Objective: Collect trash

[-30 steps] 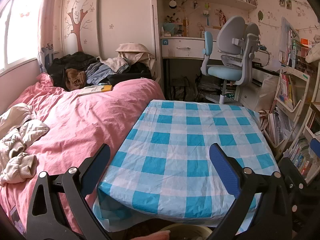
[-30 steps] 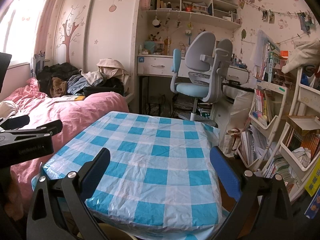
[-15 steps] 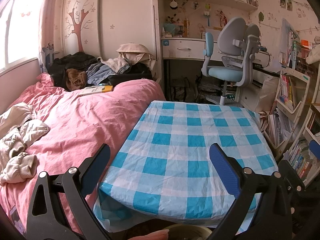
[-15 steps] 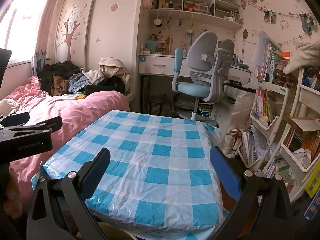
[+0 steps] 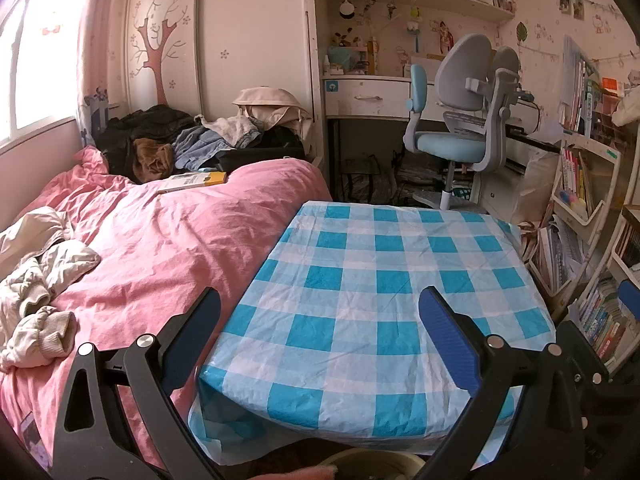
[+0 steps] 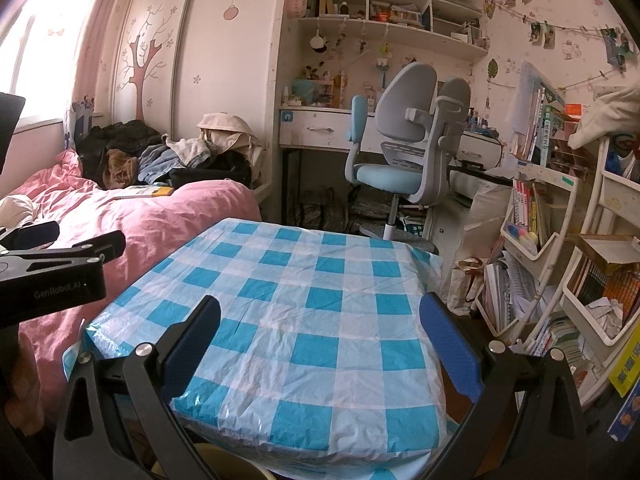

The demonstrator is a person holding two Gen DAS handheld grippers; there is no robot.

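Observation:
A small table with a blue and white checked cloth (image 5: 384, 292) stands in front of me; it also shows in the right wrist view (image 6: 304, 304). No trash lies on the cloth. My left gripper (image 5: 320, 332) is open and empty above the table's near edge. My right gripper (image 6: 320, 336) is open and empty above the near edge too. The left gripper's body (image 6: 52, 276) shows at the left of the right wrist view. A pale bin rim (image 5: 372, 466) shows below the table's near edge.
A pink bed (image 5: 160, 248) with clothes lies left of the table. A grey and blue desk chair (image 5: 460, 136) stands behind it at a white desk (image 5: 368, 96). Shelves of books (image 6: 560, 280) stand close on the right.
Both grippers have lifted and drawn back very slightly, so the table sits a little lower in both views. Both stay open.

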